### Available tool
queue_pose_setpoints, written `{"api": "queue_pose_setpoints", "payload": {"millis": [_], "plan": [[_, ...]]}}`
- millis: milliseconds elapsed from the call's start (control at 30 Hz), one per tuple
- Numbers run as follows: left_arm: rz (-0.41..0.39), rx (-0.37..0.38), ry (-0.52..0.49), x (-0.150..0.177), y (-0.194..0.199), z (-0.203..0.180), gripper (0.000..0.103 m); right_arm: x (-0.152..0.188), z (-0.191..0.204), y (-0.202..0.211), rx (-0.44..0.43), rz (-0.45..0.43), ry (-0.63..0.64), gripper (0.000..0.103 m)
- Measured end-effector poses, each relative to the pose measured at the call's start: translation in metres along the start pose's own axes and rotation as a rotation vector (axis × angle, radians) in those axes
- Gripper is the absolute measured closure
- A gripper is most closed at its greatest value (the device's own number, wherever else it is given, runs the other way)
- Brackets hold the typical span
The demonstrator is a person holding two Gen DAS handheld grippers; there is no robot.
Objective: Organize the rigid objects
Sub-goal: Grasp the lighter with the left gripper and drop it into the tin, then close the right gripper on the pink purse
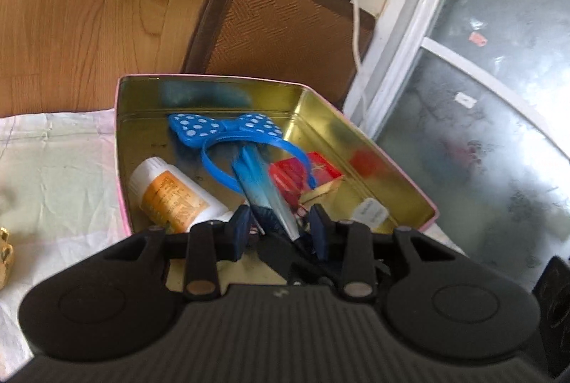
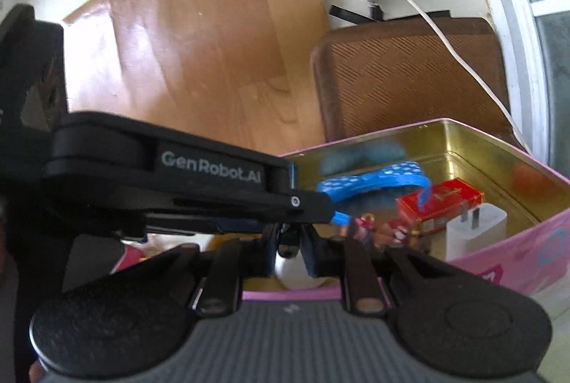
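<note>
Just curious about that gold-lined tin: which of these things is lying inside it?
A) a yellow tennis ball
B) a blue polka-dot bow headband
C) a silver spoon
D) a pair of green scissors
B: the blue headband with its white-dotted bow lies in the tin, next to a white bottle with an orange label and a red box.

Both fisheye views are lit by daylight from the window (image 1: 498,69) on the right, glare is thrown across the wooden panel (image 2: 149,37), edges are bent, and the right wrist view is blurred throughout.
</note>
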State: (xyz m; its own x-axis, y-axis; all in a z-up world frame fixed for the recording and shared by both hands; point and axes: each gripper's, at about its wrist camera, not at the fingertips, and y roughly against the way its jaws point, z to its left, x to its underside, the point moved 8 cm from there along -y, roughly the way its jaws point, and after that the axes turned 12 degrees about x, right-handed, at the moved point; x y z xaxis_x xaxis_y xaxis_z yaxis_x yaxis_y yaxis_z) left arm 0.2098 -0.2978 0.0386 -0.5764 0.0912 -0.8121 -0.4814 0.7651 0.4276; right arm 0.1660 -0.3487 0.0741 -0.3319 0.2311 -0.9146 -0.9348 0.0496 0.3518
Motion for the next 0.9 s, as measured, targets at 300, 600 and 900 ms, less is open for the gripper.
{"api": "queue_pose_setpoints", "payload": {"millis": [300,600,900], "plan": [[-0.107,-0.254,-0.159,-0.009,0.07,0.017,0.057,-0.002,-0.017,0.007,0.053,-0.1,-0.026,0.067],[-0.128,-0.542,-0.065,0.033,0.174,0.107,0.053,0.003,0.024,0.04,-0.005,-0.134,0.009,0.067],[-0.114,-0.661,0.087,0.068,0.224,0.186,0.052,0.04,0.131,0.044,-0.148,-0.036,0.215,0.062]]}}
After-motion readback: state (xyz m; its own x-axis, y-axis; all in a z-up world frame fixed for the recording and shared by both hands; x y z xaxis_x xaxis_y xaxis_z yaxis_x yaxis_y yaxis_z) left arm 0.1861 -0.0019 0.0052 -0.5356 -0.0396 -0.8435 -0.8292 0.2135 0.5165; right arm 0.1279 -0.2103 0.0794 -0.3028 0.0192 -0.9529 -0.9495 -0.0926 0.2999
